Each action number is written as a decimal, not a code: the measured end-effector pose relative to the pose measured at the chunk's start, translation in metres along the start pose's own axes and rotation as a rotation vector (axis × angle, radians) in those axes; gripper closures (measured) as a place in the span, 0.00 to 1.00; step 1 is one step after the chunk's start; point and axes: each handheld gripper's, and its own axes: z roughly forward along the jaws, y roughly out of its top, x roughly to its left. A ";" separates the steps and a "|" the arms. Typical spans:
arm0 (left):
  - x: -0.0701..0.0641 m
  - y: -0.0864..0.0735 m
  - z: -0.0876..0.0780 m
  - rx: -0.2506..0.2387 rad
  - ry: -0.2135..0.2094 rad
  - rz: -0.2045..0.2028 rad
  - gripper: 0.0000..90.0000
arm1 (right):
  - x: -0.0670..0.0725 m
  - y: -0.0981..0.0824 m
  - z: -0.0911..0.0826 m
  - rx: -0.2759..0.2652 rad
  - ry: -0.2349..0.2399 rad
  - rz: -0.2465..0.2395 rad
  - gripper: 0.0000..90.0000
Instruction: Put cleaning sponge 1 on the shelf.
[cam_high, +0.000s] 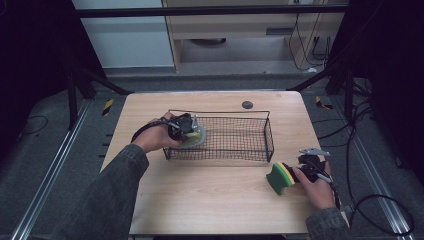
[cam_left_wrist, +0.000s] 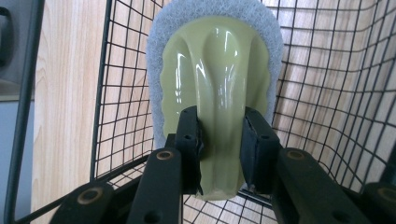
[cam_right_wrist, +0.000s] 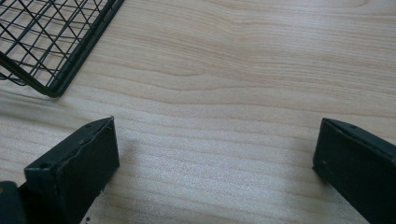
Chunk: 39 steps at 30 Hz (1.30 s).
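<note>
Nearest the person, the right gripper (cam_high: 299, 172) rests low over the front right of the bench (cam_high: 210, 200), its jaws standing wide apart with nothing but bare wood between them in the right gripper view; in the high view a green and yellow sponge (cam_high: 279, 177) lies just beside its tips, so close that I cannot tell whether they touch. Farther in, the left gripper (cam_left_wrist: 219, 149) has its jaws clamped on the raised handle of a pale green scrubber (cam_left_wrist: 217, 84) with a white pad around its edge, and holds it inside the left end of the black wire basket (cam_high: 260, 112), tilted against or just beside the mesh wall. Whether the pad already rests on the basket floor is hard to tell. Judging from this, the scrubber is about to be let go in the basket, and the risks sit there: the handle is glossy and smooth, so it could slip or twist in the pads before it is set down; released while leaning, it may tip over or catch its pad on the wires; and the jaws, standing close to the mesh, could snag a wire and drag the light basket across the bench on the way out.
</note>
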 end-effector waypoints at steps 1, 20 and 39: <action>0.000 0.000 0.000 -0.001 0.000 0.000 0.78 | 0.000 0.000 0.000 0.000 0.000 0.000 0.01; 0.002 0.004 0.009 -0.007 -0.031 -0.011 0.78 | -0.001 0.000 0.000 0.002 -0.001 -0.007 0.01; 0.001 0.004 0.010 -0.004 -0.035 -0.024 0.75 | 0.000 0.000 0.000 0.001 0.001 -0.005 0.00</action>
